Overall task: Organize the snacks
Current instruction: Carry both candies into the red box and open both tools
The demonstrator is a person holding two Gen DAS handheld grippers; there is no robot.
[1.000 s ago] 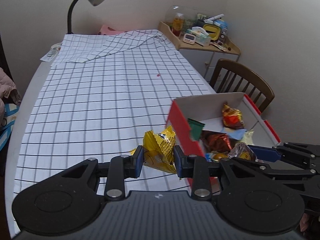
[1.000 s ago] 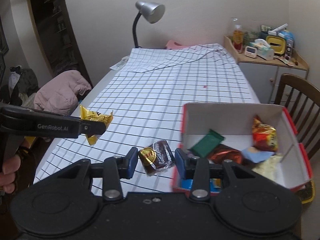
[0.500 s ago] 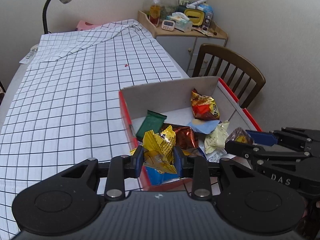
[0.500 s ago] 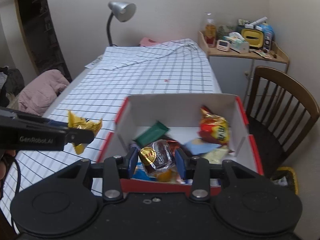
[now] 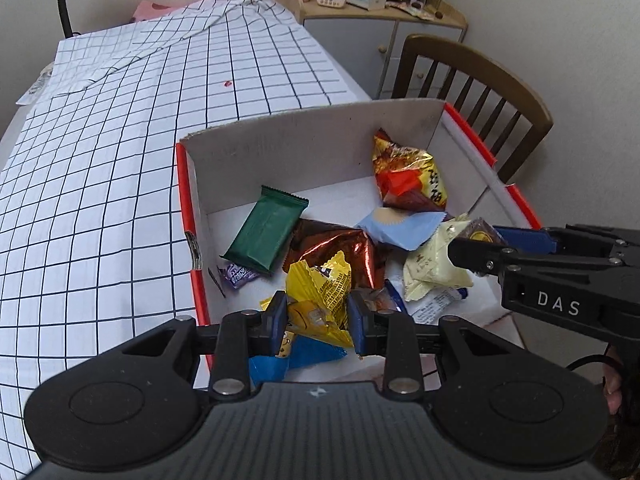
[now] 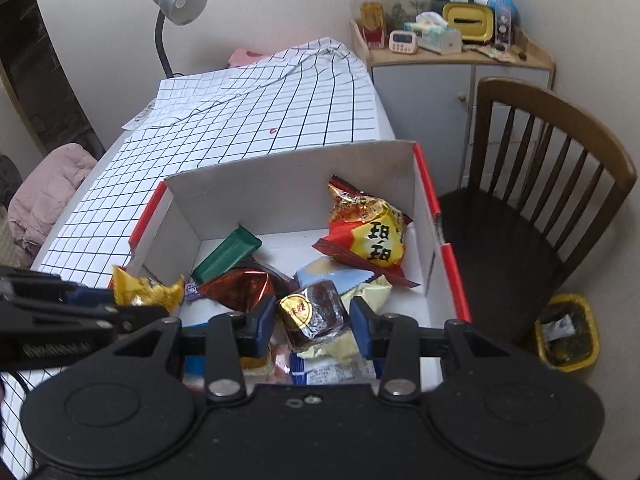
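1. Where the checked tablecloth (image 5: pixel 120 160) runs to the near right corner of the table, the red-edged cardboard box (image 5: pixel 304 148) sits on it, with a wooden chair (image 6: pixel 552 184) just beside its right wall.
2. Inside the box, a red and gold snack bag (image 6: pixel 368 232) leans in the far right corner, and a green bar (image 5: pixel 266 234) lies tilted against the left wall.
3. Between those 2, a copper foil pack (image 5: pixel 340 244), a pale blue packet (image 5: pixel 400 226) and a cream packet (image 5: pixel 432 264) lie overlapping one another on the box floor.
4. Over the near left part of the box, the left gripper (image 5: pixel 318 318) has its 2 fingers pressed against a crumpled yellow wrapper (image 5: pixel 320 292), which it pinches above the other snacks.
5. Over the near right part of the box, the right gripper (image 6: pixel 314 320) pinches a brown foil cake (image 6: pixel 316 314) with a round gold label facing up.
6. Near the left wall, beside the green bar, a small purple candy (image 5: pixel 238 274) rests on the white floor of the box.
7. Far up the tablecloth there is a tiny red speck (image 5: pixel 228 84), well apart from the box.
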